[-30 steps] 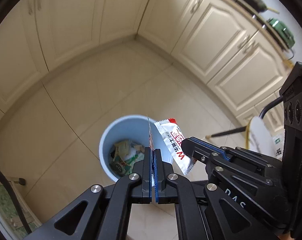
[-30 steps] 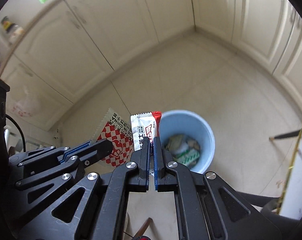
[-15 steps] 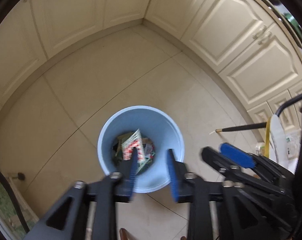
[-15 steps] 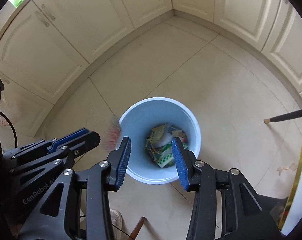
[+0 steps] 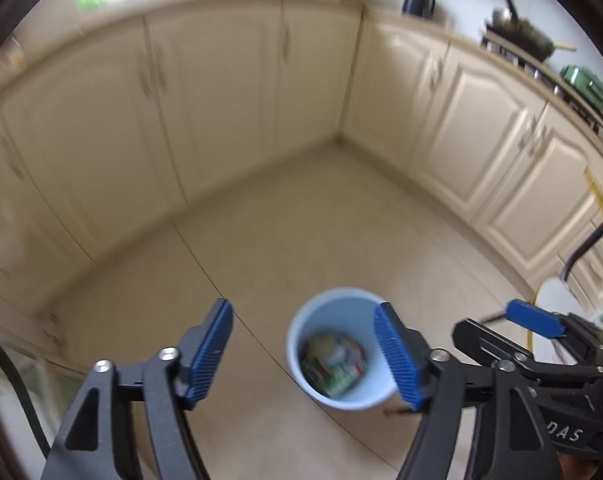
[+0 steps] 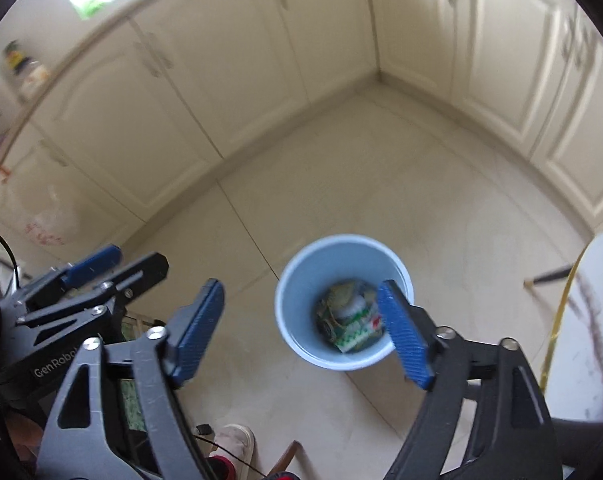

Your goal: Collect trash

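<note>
A light blue bin (image 5: 301, 328) stands on the tiled floor with several wrappers (image 5: 333, 364) lying inside it. In the left wrist view my left gripper (image 5: 307, 354) hangs above and to the left of the bin, its jaws opening with nothing between them. My right gripper (image 6: 303, 334) is above the same bin (image 6: 297, 280), jaws also opening and empty. The wrappers (image 6: 351, 322) show at the bin's bottom. Each gripper appears in the other's view: the right gripper (image 5: 533, 320) at the right edge, the left gripper (image 6: 93, 264) at the left edge.
Cream cabinets (image 5: 229, 100) line the walls around the floor corner. A counter at the upper right holds a pan (image 5: 521, 36) and a green appliance (image 5: 587, 82). A shoe (image 6: 231, 442) shows at the bottom. A white chair (image 6: 597, 320) stands at the right.
Both grippers let go of their snack wrappers, which dropped into the bin. Both sets of jaws went from shut to wide apart, and both hands rose and tilted up, showing more cabinets.
</note>
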Tool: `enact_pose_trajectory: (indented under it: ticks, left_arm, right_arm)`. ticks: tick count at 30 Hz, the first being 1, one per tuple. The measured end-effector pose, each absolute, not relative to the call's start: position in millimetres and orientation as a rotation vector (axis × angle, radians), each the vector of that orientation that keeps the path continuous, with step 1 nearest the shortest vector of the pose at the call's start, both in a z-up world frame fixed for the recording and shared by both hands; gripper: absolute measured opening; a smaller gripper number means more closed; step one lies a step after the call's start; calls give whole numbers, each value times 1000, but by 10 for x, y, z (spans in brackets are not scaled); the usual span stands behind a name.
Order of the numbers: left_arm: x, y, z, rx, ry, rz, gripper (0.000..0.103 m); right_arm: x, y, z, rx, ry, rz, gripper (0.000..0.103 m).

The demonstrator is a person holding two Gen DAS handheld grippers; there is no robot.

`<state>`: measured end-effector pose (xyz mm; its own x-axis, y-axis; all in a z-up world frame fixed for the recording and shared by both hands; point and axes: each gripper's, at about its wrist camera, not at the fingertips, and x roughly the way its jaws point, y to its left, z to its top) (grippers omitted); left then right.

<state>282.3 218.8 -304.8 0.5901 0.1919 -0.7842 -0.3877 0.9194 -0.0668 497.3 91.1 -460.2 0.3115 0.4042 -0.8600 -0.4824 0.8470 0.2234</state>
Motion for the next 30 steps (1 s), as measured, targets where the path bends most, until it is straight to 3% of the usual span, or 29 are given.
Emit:
enact_pose_trajectory:
  ticks: [2, 5, 14, 22, 30]
  left_arm:
    - [2644, 2113, -2776, -193, 802, 372, 76]
    - [2403, 1933, -2406, -166, 705, 382, 81]
    - [1467, 1166, -1528, -120, 437, 332, 102]
    - [466, 412, -1103, -132, 305, 240, 102]
    - [-780, 258, -848, -104, 159, 205, 102]
  right_arm:
    - [4806, 945, -4265, -107, 1041, 603, 84]
    - [4567, 908, -3793, -129, 943, 581, 101]
    - [3626, 428, -2332, -161, 629, 502, 103]
    - [2826, -317, -1260, -68, 460, 440, 103]
    - [2105, -756, -661, -46, 372, 386, 103]
